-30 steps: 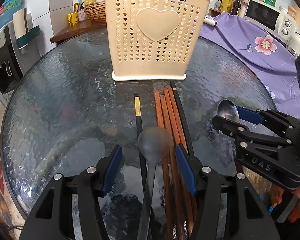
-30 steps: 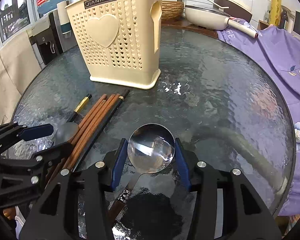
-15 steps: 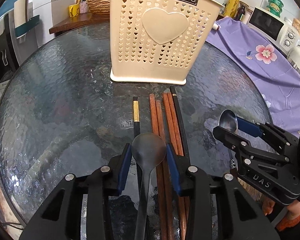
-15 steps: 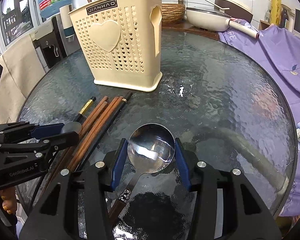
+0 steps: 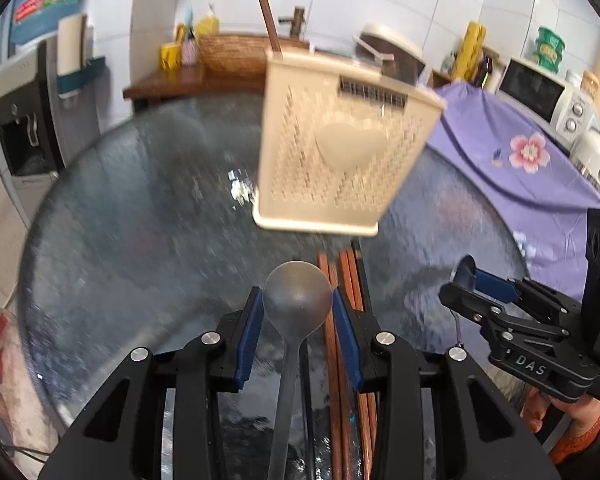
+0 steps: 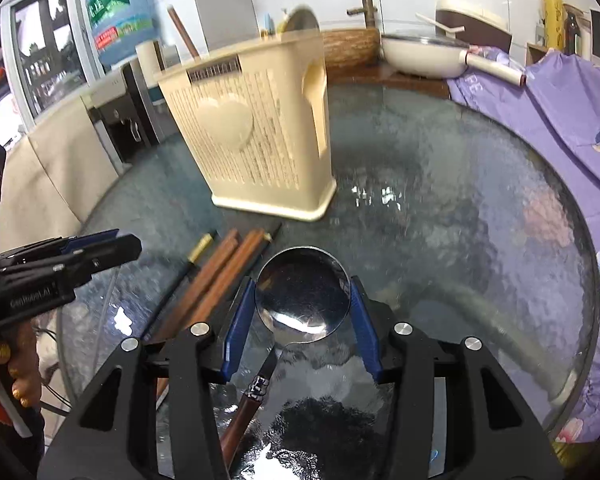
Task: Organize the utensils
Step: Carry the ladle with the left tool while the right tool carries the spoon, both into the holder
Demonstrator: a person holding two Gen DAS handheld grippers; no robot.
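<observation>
Both spoons gripped, neither yet in the holder.

Left gripper [image 5: 298, 312] is clamped on the bowl of the grey spoon [image 5: 297, 300]; its jaws closed on it within the last second. Right gripper [image 6: 302, 300] is clamped on the steel spoon [image 6: 302, 294]. Cream holder [image 6: 256, 136] stands on the glass table [image 6: 460, 208], well ahead of both; one brown stick already pokes out of it. Chopsticks [image 6: 220, 276] lie on the table, unsorted. Holder interior hidden; motion blur smears its label; both spoon handles run out of view.
</observation>
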